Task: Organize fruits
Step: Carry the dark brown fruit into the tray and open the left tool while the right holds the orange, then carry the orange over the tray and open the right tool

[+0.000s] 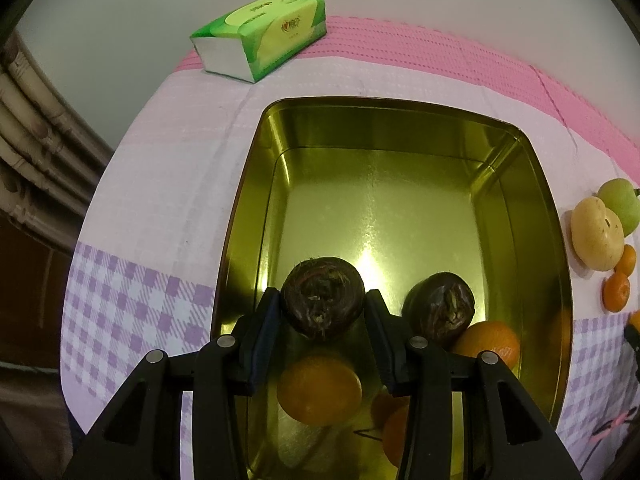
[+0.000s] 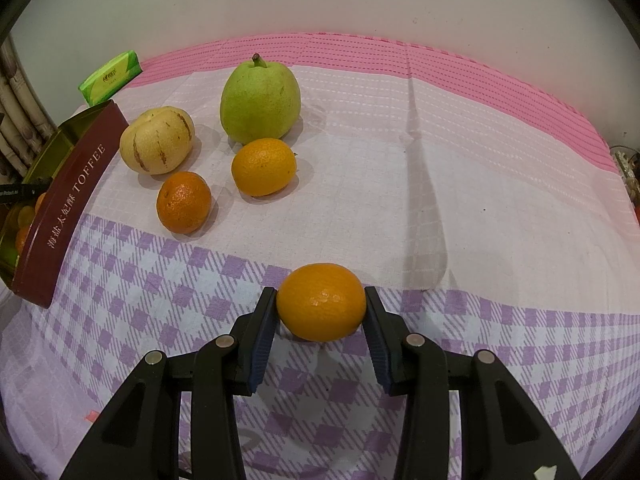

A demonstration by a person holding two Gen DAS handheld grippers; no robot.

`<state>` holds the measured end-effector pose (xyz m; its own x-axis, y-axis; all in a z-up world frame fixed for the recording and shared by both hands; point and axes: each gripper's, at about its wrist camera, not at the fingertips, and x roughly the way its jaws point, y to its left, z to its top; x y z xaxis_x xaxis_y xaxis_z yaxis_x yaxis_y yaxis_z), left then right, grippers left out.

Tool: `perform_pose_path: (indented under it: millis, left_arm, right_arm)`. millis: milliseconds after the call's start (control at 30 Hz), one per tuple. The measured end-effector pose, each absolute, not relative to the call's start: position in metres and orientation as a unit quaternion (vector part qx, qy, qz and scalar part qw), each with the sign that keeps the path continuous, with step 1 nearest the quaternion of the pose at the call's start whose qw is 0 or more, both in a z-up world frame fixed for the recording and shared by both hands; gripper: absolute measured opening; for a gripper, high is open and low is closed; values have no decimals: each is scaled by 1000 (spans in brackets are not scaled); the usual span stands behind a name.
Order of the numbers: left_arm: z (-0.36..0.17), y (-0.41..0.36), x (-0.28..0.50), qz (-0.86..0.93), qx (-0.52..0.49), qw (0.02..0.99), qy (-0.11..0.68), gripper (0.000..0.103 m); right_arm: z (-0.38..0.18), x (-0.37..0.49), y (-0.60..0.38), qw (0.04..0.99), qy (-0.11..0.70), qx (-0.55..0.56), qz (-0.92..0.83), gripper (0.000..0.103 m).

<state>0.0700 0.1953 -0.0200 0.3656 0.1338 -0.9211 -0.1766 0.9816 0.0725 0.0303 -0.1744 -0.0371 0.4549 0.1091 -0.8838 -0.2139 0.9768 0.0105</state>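
Observation:
My left gripper is shut on a dark brown round fruit, held over the gold tin. In the tin lie a second dark fruit and several oranges. My right gripper is shut on an orange low over the checked cloth. On the cloth stand a green pear, a pale striped melon, and two more oranges.
The tin's maroon "TOFFEE" side stands at the left in the right wrist view. A green tissue pack lies at the table's back by the wall. The pear, melon and oranges show right of the tin.

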Motion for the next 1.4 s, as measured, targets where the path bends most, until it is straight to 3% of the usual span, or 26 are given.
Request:
perform_pose_path:
  millis: [367, 533, 1400]
  left_arm:
    - [-19, 196, 69, 89, -26, 824, 559, 55]
    - [-16, 192, 65, 88, -23, 825, 558, 65]
    - [49, 216, 31, 117, -63, 871, 473, 73]
  right_arm:
    - [-37, 31, -172, 850, 517, -54, 89, 39]
    - [-37, 32, -171, 850, 518, -54, 85, 39]
    - [13, 22, -114, 859, 482, -65, 160, 38]
